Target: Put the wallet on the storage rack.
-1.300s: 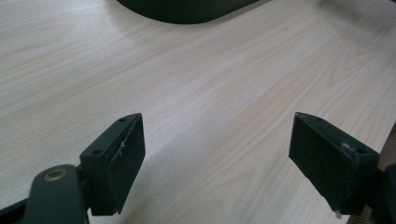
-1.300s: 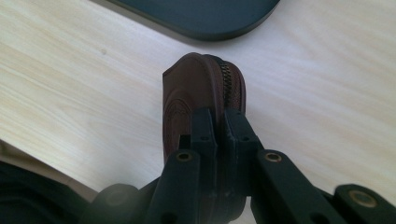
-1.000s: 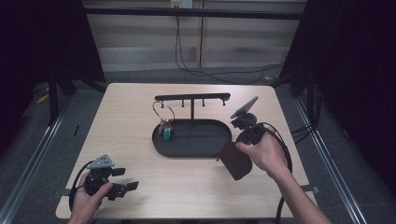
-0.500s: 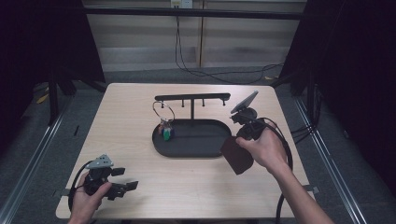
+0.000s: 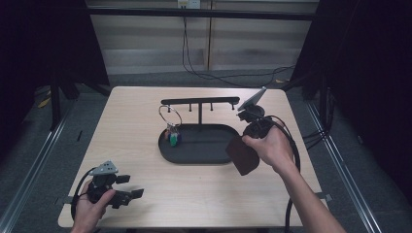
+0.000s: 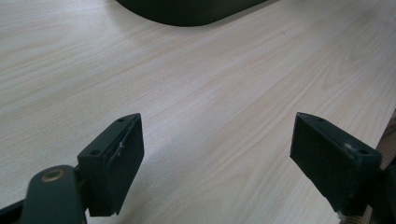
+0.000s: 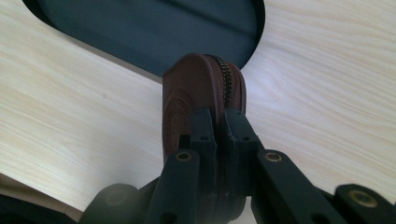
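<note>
Over by the right end of the black tray (image 5: 194,156), the right claw (image 7: 219,122) pinches the brown zip pouch (image 7: 198,93) on edge, clear of the tabletop (image 5: 136,111), while the left claw (image 5: 130,186) waits wide open, empty

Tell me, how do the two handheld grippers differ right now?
The right gripper has its jaws shut on a brown zipped pouch; the left gripper stands wide open with nothing between its jaws. The right one sits beside the black tray, while the left rests near the table's front corner, far from the tray. Both are black and each is held in one hand.
</note>
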Tool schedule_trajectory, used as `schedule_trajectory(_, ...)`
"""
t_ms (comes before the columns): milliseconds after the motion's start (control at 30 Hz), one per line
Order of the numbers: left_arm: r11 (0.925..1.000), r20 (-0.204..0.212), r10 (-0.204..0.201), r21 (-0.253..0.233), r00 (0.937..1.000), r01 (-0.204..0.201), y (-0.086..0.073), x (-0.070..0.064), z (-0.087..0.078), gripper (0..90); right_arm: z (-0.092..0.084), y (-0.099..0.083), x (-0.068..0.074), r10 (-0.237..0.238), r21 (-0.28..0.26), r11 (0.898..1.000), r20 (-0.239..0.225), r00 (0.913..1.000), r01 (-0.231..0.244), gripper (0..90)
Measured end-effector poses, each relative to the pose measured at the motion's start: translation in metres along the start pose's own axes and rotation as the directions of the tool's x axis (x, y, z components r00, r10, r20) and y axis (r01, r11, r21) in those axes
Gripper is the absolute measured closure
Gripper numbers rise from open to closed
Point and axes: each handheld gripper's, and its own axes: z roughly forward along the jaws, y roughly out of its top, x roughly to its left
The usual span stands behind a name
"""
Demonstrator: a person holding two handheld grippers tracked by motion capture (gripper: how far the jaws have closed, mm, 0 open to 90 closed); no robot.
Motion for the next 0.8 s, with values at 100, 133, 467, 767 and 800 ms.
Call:
schedule_trajectory(100,1.0,-0.001,0.001,-0.008,1.0,-0.001,0.0,0.0,-0.001,17.6,0.001,0.005,0.001,0.006,0.0,1.0,0.004,1.0,-0.006,83.5)
schedule_trajectory(133,1.0,0.0,0.001,-0.008,1.0,-0.001,0.0,0.0,-0.001,17.7,0.002,0.006,0.0,0.005,-0.005,1.0,-0.006,1.0,-0.005,83.5)
schedule_trajectory(467,1.0,-0.003,0.002,-0.001,1.0,-0.002,-0.001,0.0,0.0,17.7,0.01,0.022,-0.004,0.04,-0.023,0.999,-0.032,0.9987,-0.04,83.5)
schedule_trajectory(767,0.9999,0.0,0.012,-0.002,0.9999,-0.012,0.0,-0.001,0.0,17.6,0.013,0.031,-0.007,0.067,-0.036,0.997,-0.051,0.9965,-0.069,83.5)
schedule_trajectory(800,0.9999,0.001,0.011,-0.003,0.9999,-0.011,0.0,-0.001,-0.001,17.6,0.014,0.032,-0.008,0.071,-0.038,0.997,-0.057,0.9959,-0.073,83.5)
